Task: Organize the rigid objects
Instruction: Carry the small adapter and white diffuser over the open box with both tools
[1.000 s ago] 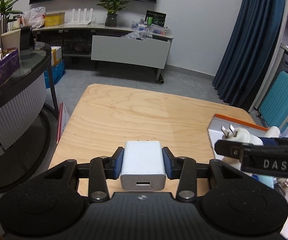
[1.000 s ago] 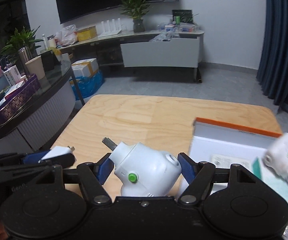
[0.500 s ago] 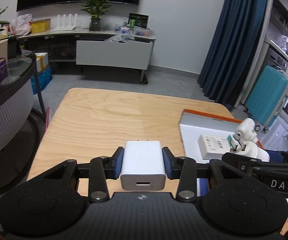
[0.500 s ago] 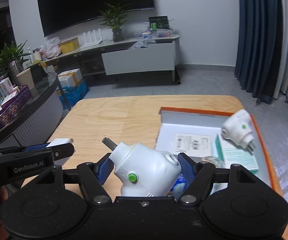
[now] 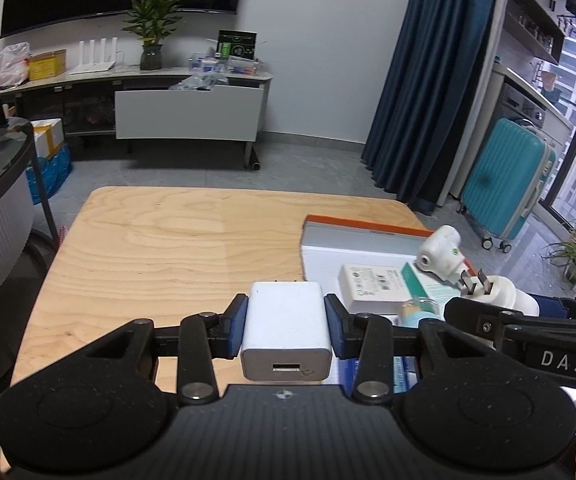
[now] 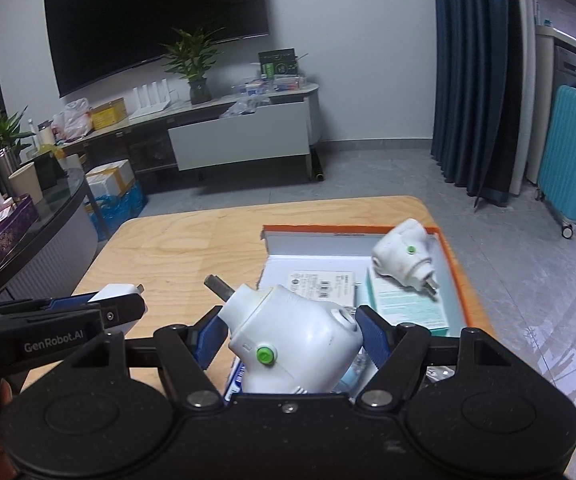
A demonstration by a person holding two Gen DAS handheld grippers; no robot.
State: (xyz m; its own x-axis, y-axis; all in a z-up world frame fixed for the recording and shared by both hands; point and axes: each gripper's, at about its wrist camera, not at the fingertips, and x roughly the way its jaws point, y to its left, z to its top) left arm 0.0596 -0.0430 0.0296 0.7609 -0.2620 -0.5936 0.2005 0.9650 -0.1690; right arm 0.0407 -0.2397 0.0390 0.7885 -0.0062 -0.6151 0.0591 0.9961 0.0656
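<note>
My left gripper [image 5: 286,326] is shut on a white USB charger [image 5: 286,330], held above the wooden table [image 5: 176,248], just left of the orange-rimmed box [image 5: 363,229]. My right gripper [image 6: 289,334] is shut on a white plug adapter with a green button [image 6: 293,340], over the near end of that box [image 6: 347,229]. In the left wrist view the same adapter [image 5: 499,290] shows its two prongs at the right. A second white plug adapter [image 6: 403,258] lies in the box on a teal carton [image 6: 403,304], beside a white labelled box [image 6: 321,280].
A dark counter [image 6: 28,232] with a purple box stands to the left of the table. A TV cabinet [image 5: 184,116] with a plant lines the far wall. A teal suitcase [image 5: 503,184] and blue curtains [image 5: 435,80] stand at the right.
Both grippers have swung to the right with their loads, from the bare tabletop toward the orange-rimmed box. The box's contents have come into view. Neither grip has changed.
</note>
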